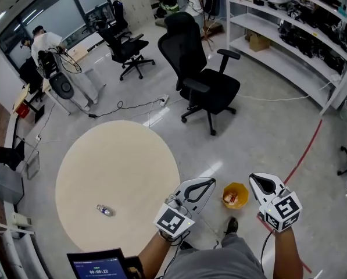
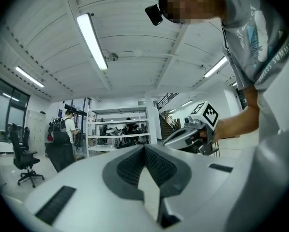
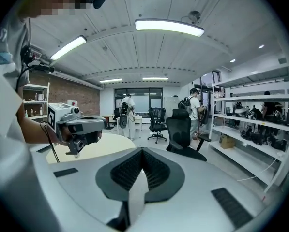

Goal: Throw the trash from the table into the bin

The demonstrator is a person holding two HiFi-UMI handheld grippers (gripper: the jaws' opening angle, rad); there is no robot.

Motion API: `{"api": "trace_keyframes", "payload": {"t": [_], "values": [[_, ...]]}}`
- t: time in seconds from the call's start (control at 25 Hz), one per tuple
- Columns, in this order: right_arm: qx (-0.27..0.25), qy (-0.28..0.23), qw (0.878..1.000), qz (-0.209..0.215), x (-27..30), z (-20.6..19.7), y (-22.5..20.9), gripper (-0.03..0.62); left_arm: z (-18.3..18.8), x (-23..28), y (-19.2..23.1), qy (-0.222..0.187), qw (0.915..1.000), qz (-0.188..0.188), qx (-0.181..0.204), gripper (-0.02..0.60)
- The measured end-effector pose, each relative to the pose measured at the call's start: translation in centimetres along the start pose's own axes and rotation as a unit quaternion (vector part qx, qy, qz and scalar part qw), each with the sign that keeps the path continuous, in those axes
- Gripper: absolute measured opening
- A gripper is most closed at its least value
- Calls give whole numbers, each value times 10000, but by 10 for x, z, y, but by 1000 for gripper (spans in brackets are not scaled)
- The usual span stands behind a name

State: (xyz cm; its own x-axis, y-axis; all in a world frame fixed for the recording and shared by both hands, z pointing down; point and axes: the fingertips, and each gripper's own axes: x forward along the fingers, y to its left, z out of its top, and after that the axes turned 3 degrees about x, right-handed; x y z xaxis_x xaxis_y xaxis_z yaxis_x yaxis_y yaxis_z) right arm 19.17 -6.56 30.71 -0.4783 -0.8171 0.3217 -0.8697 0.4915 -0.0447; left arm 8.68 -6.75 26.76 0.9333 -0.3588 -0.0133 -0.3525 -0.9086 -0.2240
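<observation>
Left gripper [image 1: 210, 182], right gripper [image 1: 254, 178]: jaws pressed together, nothing pinched. Bottle [image 1: 105, 210] located on table [image 1: 121, 156], well left of left jaws. Judged light, thin-walled, slippery; to be gripped across middle.

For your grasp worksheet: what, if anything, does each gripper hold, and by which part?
Nothing. The left gripper and right gripper are both shut and empty; the trash lies on the table.
</observation>
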Motion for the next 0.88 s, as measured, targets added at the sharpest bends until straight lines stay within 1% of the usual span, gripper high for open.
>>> {"api": "trace_keyframes", "payload": {"t": [0.08, 0.24, 0.44, 0.56, 0.72, 0.88], "values": [[-105, -51, 9999, 38, 0, 13, 23, 9, 12, -26, 5, -23, 9999, 115, 68, 43], [-331, -183, 9992, 147, 3, 35, 70, 9, 29, -79, 13, -225, 9987, 447, -22, 43], [-534, -262, 9976, 356, 18, 51, 114, 9, 31, -129, 23, -203, 9970, 730, 135, 43], [-641, -282, 9963, 504, 28, 62, 151, 9, 36, -174, 29, -231, 9949, 971, 142, 43], [-824, -315, 9929, 799, 47, 77, 220, 9, 42, -253, 39, -260, 9901, 1375, 134, 43], [-1053, -343, 9870, 1164, 74, 87, 269, 9, 35, -313, 51, -303, 9817, 1877, 61, 43]]}}
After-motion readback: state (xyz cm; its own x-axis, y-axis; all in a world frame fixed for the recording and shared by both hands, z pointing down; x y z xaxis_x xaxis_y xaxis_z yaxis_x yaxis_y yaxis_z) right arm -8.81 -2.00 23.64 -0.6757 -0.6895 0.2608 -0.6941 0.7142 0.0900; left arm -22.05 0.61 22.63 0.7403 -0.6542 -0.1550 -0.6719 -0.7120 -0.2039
